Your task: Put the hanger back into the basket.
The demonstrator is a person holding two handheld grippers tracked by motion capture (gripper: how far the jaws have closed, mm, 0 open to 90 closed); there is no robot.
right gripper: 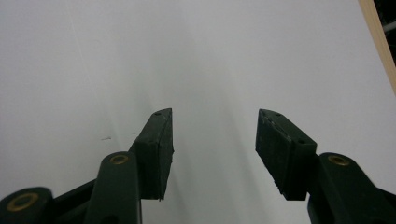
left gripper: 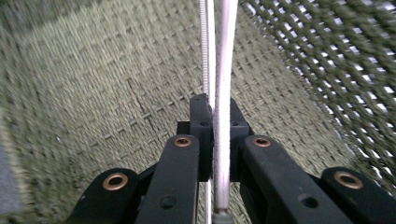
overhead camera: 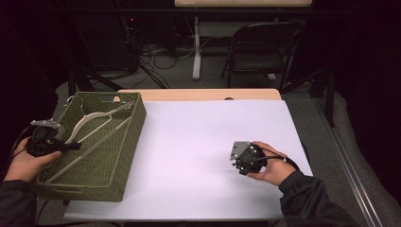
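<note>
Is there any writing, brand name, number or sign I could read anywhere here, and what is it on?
None. The woven basket, the hanger, the white table, the left gripper and the right gripper bear no readable words, numbers or signs in these views.

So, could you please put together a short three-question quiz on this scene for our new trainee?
1. True or false: the left gripper is clamped on a bar of the hanger.
2. Where does the hanger lie? A) on the white table top B) in the green woven basket C) on the chair
3. Fill in: the right gripper rests over the white table with its jaws ____ and nothing between them.

Key: 1 true; 2 B; 3 open.
</note>
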